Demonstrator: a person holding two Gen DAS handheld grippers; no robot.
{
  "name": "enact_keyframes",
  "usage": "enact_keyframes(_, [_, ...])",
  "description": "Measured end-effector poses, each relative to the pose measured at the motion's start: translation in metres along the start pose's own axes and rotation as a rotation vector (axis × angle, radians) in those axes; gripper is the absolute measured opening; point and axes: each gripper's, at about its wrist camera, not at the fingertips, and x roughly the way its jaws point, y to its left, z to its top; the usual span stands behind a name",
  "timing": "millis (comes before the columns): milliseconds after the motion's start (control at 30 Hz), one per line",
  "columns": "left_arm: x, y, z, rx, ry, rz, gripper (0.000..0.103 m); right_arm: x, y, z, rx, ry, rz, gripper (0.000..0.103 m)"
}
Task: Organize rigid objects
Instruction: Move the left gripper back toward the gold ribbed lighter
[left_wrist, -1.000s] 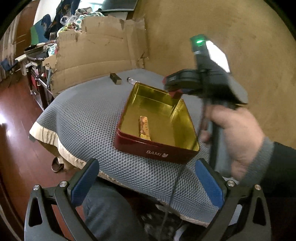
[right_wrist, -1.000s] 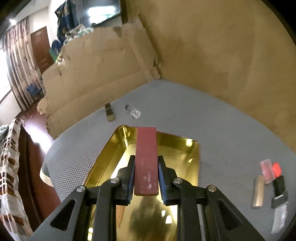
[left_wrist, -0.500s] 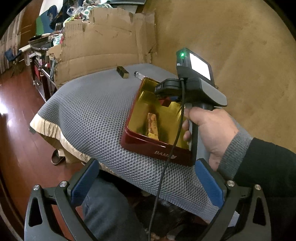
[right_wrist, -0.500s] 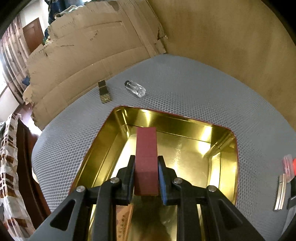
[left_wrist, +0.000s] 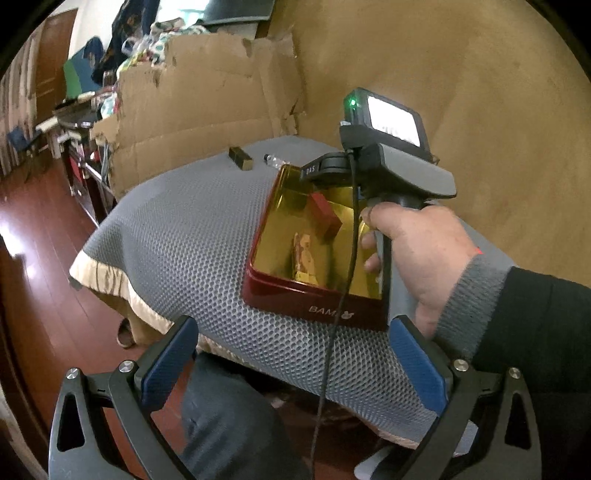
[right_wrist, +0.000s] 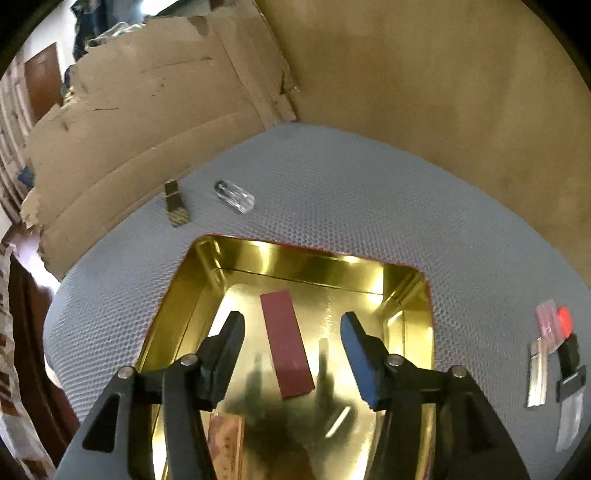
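Observation:
A red tin with a gold inside sits on a grey mesh cushion. A dark red flat box lies on the tin's floor, free of my right gripper, which is open above it with its jaws either side. A tan patterned box also lies in the tin. My left gripper is open and empty, held off the cushion's near edge. A gold-black box and a clear vial lie beyond the tin.
Several small items, red, black and silver, lie on the cushion to the right of the tin. Cardboard sheets stand behind the cushion, against a tan wall. Wooden floor lies to the left.
My right gripper lowered the dark red box into the tin, then opened and let it go. The box now lies on the tin's floor. The left gripper shifted slightly.

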Motion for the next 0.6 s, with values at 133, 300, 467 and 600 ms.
enact_keyframes(133, [-0.004,-0.016,0.0,0.044,-0.014,0.007,0.102,-0.038,-0.018,-0.003,0.002,-0.067,-0.009,0.055])
enact_keyframes(300, [-0.011,-0.054,0.005,0.125,-0.049,-0.011,0.102,-0.075,-0.065,-0.015,0.032,-0.118,-0.073,0.056])
enact_keyframes(467, [-0.013,-0.105,0.026,0.22,-0.086,-0.075,0.102,-0.096,-0.148,-0.049,0.136,-0.11,-0.165,0.056])
enact_keyframes(600, [-0.005,-0.15,0.042,0.294,-0.103,-0.133,0.102,-0.109,-0.215,-0.085,0.243,-0.098,-0.242,0.056])
